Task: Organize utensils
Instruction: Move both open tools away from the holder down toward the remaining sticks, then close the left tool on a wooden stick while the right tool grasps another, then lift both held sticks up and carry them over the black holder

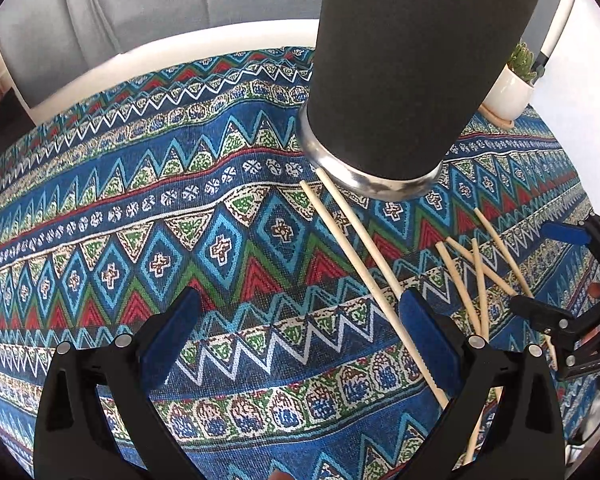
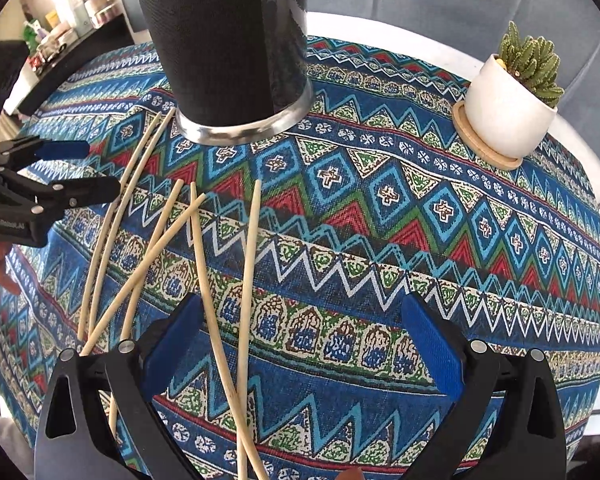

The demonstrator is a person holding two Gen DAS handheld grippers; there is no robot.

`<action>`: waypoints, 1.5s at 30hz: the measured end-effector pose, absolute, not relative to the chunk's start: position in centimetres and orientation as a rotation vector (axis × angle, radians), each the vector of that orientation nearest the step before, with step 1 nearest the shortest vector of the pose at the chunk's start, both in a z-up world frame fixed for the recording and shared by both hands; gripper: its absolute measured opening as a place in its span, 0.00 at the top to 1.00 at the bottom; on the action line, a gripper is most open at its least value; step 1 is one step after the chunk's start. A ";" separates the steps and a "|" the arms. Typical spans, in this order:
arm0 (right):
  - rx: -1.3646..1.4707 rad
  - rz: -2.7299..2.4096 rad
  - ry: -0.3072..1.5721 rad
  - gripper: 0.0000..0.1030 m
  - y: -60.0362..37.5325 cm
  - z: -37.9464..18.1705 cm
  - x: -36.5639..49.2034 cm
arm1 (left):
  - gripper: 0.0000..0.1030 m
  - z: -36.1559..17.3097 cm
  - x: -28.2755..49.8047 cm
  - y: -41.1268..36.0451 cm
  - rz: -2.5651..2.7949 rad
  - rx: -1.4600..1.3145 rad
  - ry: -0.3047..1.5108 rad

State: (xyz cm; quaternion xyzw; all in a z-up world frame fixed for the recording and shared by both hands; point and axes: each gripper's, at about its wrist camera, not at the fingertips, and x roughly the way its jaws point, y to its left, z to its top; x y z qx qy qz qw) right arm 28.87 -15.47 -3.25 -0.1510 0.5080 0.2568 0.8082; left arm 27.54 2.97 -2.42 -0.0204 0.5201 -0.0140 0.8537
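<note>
Holder [image 1: 412, 72] top cropped (contents perhaps unseen)

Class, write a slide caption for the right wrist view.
Open right gripper over loose chopsticks beside a black holder on a patterned tablecloth.

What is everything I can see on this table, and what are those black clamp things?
Tall black cylindrical holder with steel base: one, black, standing at the table's far side.
Pale wooden chopsticks: about seven, beige, loose and crossing in front of the holder.
Small cactus in round white pot: one, green and white, on a wooden saucer, far right.
Patterned woven tablecloth: one, blue, red, green.
Left gripper: black, blue pads, jaws open.
Right gripper: same, jaws open.
</note>
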 end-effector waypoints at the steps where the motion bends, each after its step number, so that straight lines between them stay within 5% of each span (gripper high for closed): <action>1: -0.330 0.550 1.087 0.08 -15.5 -3.3 28.8 | 0.06 -2.5 27.6 2.8 -0.021 -0.028 1.095; 19: -0.346 0.580 1.080 0.10 -15.7 -3.5 28.3 | 0.08 -3.2 26.3 1.6 -0.057 0.057 1.098; 22: -0.357 0.606 1.073 0.45 -16.3 -2.8 27.8 | 0.24 -2.7 25.6 2.1 -0.073 0.062 1.092; 24: -0.361 0.614 1.064 0.92 -16.7 -2.4 27.5 | 0.42 -2.3 25.1 2.5 -0.090 0.069 1.085; 25: -0.361 0.601 1.063 0.94 -16.9 -2.3 27.3 | 0.55 -2.1 24.9 2.8 -0.102 0.077 1.082; 29: -0.374 0.591 1.040 0.95 -17.5 -2.3 26.7 | 0.88 -1.9 23.6 3.6 -0.138 0.076 1.082; 45: -0.279 0.678 1.061 0.95 -19.8 -0.9 25.3 | 0.95 -0.9 20.6 7.9 -0.183 0.034 1.066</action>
